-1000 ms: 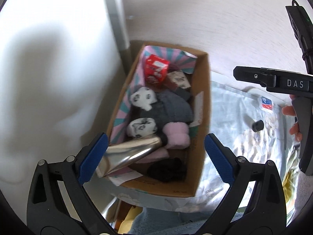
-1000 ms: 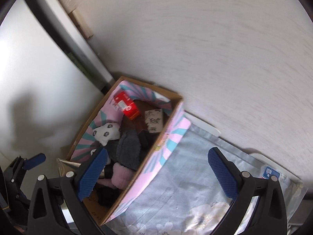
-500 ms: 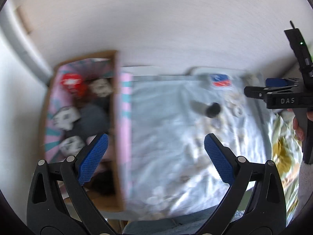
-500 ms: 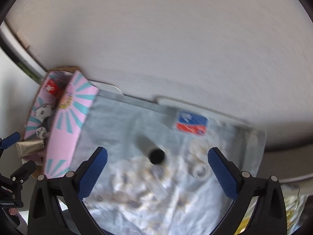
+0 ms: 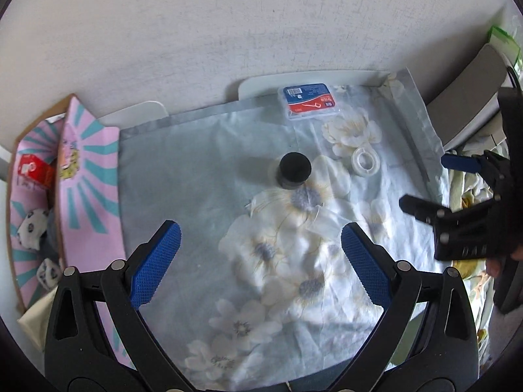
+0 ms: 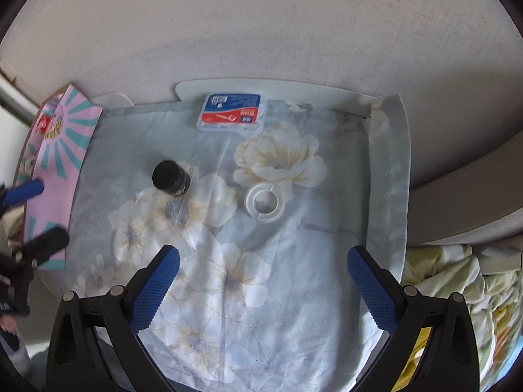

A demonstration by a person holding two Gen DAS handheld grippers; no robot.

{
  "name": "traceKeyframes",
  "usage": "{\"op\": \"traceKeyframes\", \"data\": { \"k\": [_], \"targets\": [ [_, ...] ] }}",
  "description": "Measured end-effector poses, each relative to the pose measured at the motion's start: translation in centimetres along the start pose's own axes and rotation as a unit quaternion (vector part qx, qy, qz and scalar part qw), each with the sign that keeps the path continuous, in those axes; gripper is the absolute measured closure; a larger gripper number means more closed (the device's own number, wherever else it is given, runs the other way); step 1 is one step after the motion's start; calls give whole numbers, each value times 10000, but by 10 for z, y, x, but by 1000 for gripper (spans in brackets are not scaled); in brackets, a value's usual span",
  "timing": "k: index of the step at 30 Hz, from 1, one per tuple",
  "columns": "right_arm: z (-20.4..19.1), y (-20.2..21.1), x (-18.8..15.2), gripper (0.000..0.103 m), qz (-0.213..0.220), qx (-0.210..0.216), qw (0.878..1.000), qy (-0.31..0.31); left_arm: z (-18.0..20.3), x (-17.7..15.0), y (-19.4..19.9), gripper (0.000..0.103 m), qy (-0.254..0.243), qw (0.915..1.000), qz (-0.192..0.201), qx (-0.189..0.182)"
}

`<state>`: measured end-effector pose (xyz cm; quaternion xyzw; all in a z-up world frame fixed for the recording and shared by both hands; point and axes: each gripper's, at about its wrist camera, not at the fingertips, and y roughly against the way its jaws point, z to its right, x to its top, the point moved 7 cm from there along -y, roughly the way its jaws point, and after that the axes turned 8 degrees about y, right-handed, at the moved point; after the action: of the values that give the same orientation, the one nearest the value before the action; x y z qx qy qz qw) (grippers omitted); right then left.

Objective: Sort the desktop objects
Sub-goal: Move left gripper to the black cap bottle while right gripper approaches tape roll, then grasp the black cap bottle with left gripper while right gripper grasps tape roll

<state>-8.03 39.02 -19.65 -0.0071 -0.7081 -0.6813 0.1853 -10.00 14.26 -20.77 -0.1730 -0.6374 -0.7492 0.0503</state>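
Note:
A small black-capped jar (image 5: pixel 293 170) stands on the floral cloth (image 5: pixel 255 261); it also shows in the right wrist view (image 6: pixel 170 178). A white tape ring (image 5: pixel 368 162) (image 6: pixel 265 202) lies to its right. A blue-and-red floss pick box (image 5: pixel 308 101) (image 6: pixel 232 111) lies at the cloth's far edge. A pink cardboard box (image 5: pixel 86 176) (image 6: pixel 60 150) holding a red packet (image 5: pixel 34 170) and soft toys sits at the left. My left gripper (image 5: pixel 260 261) is open and empty above the cloth. My right gripper (image 6: pixel 261 284) is open and empty, nearer the tape ring.
A white wall (image 5: pixel 261 32) rises behind the table. Crumpled yellow-green bedding (image 6: pixel 457 281) lies to the right. The right gripper shows at the right edge of the left wrist view (image 5: pixel 457 196); the left gripper shows at the left edge of the right wrist view (image 6: pixel 32 212).
Both grippers have swung right, away from the pink box to over the floral cloth. The silver tube has stayed behind in the box and both grippers remain open.

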Motion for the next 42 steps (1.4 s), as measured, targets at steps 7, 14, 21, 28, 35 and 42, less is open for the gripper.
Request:
{"op": "traceKeyframes", "data": {
  "k": [7, 14, 21, 28, 35, 42],
  "targets": [
    [9, -35, -4, 10, 188, -54, 9997, 156, 22, 20, -51, 12, -368, 9990, 231, 48],
    [9, -67, 10, 27, 137, -179, 9991, 365, 28, 21, -89, 19, -470, 9988, 128, 43],
    [9, -76, 15, 33, 113, -23, 9993, 366, 27, 21, -93, 27, -394, 9990, 222, 25],
    [8, -75, 17, 48, 110, 54, 9990, 427, 26, 15, -104, 56, -363, 9993, -23, -16],
    [6, -72, 16, 64, 145, -100, 9981, 584, 24, 12, -101, 71, -351, 9994, -51, -42],
    [9, -63, 15, 64, 347, -117, 9985, 407, 20, 10, -93, 71, -270, 9995, -71, -146]
  ]
}}
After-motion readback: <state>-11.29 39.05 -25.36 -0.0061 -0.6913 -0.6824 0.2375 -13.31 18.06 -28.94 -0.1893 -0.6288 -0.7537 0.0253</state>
